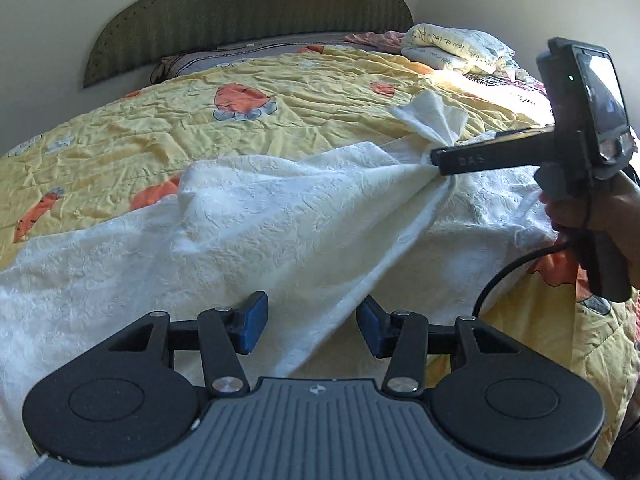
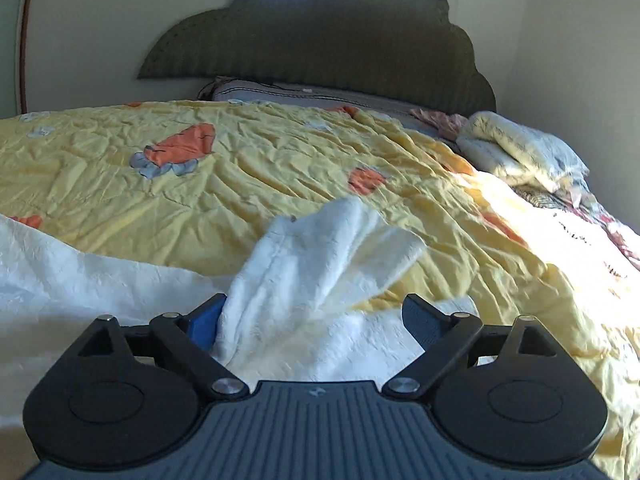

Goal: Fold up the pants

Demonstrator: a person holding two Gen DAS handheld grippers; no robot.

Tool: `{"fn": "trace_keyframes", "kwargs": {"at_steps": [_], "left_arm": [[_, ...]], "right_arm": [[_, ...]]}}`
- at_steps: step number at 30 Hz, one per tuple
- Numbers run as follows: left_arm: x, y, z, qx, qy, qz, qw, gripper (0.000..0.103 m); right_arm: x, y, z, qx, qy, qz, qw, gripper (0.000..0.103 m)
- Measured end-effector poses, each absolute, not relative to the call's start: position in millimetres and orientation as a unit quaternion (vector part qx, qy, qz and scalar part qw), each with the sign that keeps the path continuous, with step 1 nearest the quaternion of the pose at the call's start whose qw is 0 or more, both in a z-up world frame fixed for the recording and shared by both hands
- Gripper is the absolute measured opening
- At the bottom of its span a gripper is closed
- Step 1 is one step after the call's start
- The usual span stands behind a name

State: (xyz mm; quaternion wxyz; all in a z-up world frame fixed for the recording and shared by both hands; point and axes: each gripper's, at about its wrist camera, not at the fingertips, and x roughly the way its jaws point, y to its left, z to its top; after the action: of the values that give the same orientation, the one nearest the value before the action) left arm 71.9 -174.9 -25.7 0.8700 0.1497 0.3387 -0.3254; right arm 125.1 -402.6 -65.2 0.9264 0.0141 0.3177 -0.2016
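White crinkled pants lie spread across a yellow bedspread. My left gripper stands half open at the near edge. A ridge of the white cloth runs between its blue pads, and they do not press on it. In the left wrist view my right gripper is seen from the side at a bunched, raised corner of the pants. Its own view shows my right gripper open wide. That bunch of the pants lies loose between the jaws, against the left pad only.
The yellow bedspread has orange carrot prints. A dark headboard and a pillow stand at the far end. Folded bedding sits at the far right. A hand and a cable are at the right edge.
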Motion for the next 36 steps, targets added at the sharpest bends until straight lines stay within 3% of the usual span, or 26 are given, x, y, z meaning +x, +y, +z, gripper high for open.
{"fn": "trace_keyframes", "kwargs": {"at_steps": [4, 8, 13, 16, 19, 27, 32, 36], "left_arm": [[65.5, -182.3, -28.4, 0.177, 0.313, -0.317, 0.878, 0.053], [62.6, -186.6, -32.5, 0.188, 0.301, -0.316, 0.880, 0.053], [62.9, -187.8, -32.9, 0.188, 0.298, -0.316, 0.881, 0.053], [62.9, -189.0, -33.5, 0.195, 0.292, -0.319, 0.880, 0.053], [62.0, -192.1, -34.6, 0.203, 0.287, -0.322, 0.879, 0.052], [67.9, -199.4, -29.5, 0.188, 0.285, -0.344, 0.875, 0.044], [75.9, -196.9, -29.5, 0.145, 0.302, -0.360, 0.871, 0.043], [71.5, -199.6, -30.8, 0.166, 0.291, -0.354, 0.873, 0.043]], "right_arm": [[102.8, -416.6, -67.2, 0.021, 0.312, -0.270, 0.911, 0.094], [89.5, -435.8, -60.7, 0.099, 0.276, -0.242, 0.925, 0.094], [80.8, -477.3, -70.5, 0.295, 0.252, -0.189, 0.902, 0.094], [48.6, -499.8, -78.8, 0.437, 0.192, -0.193, 0.857, 0.094], [33.3, -510.3, -82.8, 0.513, 0.187, -0.136, 0.827, 0.094], [54.4, -489.7, -88.4, 0.516, 0.256, -0.056, 0.816, 0.095], [54.8, -508.7, -90.7, 0.499, 0.202, -0.113, 0.835, 0.093], [57.3, -514.3, -88.6, 0.482, 0.185, -0.141, 0.844, 0.091]]}}
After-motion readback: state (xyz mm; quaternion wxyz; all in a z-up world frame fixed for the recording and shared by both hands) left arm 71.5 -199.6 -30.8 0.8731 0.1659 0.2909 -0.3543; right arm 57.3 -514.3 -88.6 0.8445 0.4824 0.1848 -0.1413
